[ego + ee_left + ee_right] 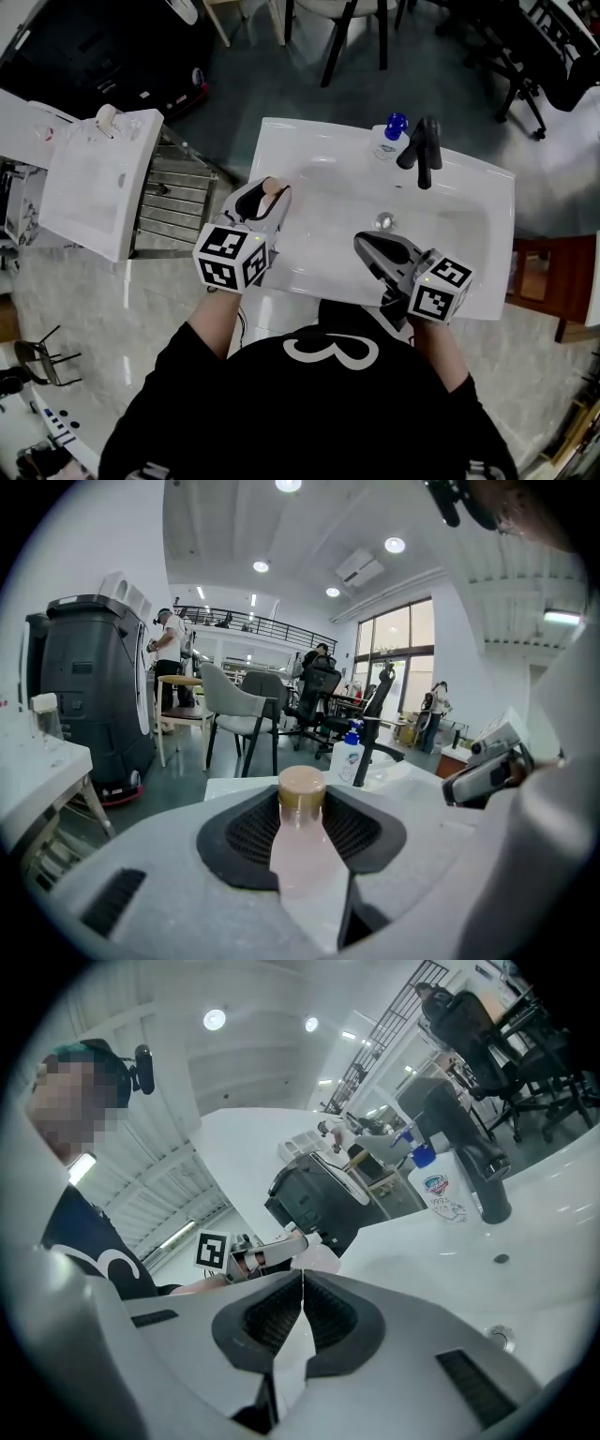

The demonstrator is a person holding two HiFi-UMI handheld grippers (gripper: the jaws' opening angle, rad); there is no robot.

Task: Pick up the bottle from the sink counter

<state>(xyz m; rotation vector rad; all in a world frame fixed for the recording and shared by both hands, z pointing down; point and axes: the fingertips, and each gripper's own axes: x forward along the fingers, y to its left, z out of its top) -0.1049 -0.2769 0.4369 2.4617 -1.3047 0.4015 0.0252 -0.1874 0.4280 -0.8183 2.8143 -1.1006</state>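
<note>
- I'm gripping the pink bottle (301, 853) in the left gripper (265, 199), at the sink's (469, 216) left rim.
- Right gripper (302, 1309) is sitting closed and empty over the sink's front edge.
- I'm aiming for a straight lift with steady squeeze and no tilt.

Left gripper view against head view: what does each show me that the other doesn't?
Left gripper view only: the left tool closed on the pink bottle, pads against its sides, and people standing far back in the room. Head view only: the sink's drain and the person's black shirt. Both: the bottle in that tool, the blue-capped dispenser and the black faucet.
</note>
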